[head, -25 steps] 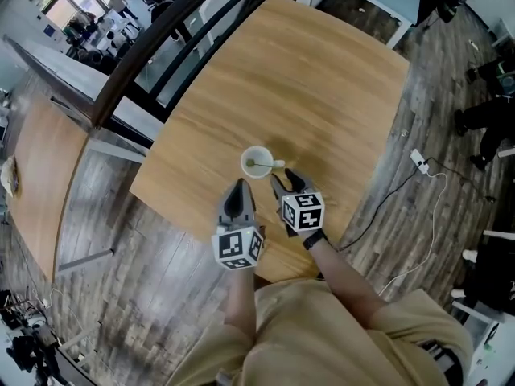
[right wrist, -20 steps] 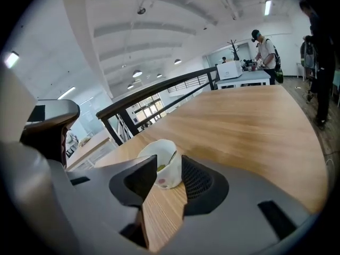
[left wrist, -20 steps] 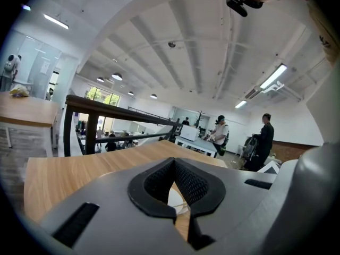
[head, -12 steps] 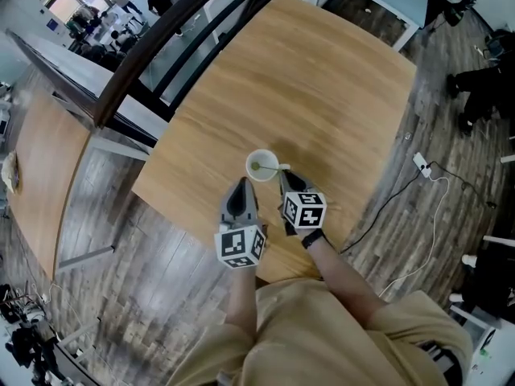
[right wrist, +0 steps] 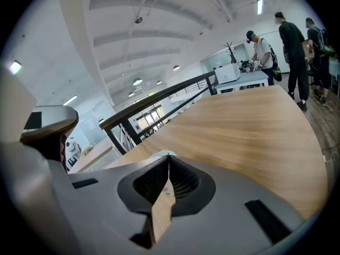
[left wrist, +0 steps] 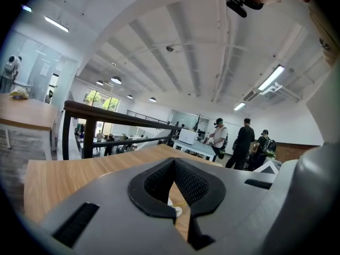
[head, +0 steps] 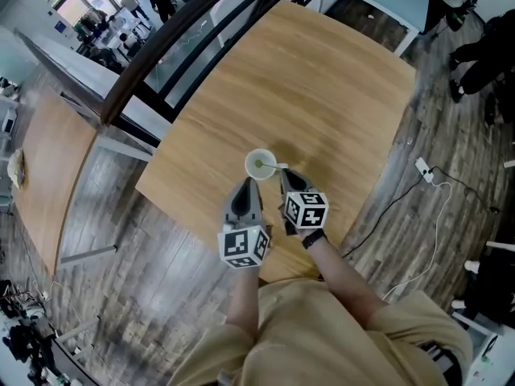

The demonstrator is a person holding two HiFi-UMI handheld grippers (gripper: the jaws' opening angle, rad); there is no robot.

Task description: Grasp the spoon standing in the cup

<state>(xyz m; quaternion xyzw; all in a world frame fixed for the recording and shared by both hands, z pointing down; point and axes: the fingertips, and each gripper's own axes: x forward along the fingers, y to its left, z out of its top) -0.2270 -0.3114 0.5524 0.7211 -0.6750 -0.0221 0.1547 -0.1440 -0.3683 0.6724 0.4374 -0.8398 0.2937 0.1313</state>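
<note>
- Now the grasp itself is finishing: the right gripper has its fingers closing to a near-touching pinch, seemingly on the tip of the spoon handle.
- The spoon stands in the cup, just ahead of those fingers and leaning toward them.
- The left gripper has its fingers together and empty, near the cup.
- Next, judged: hold the pinch firm and keep the cup upright on the tabletop.

I can read no words, numbers or brand marks anywhere; my left marker cube and right marker cube carry only black-and-white square patterns.
</note>
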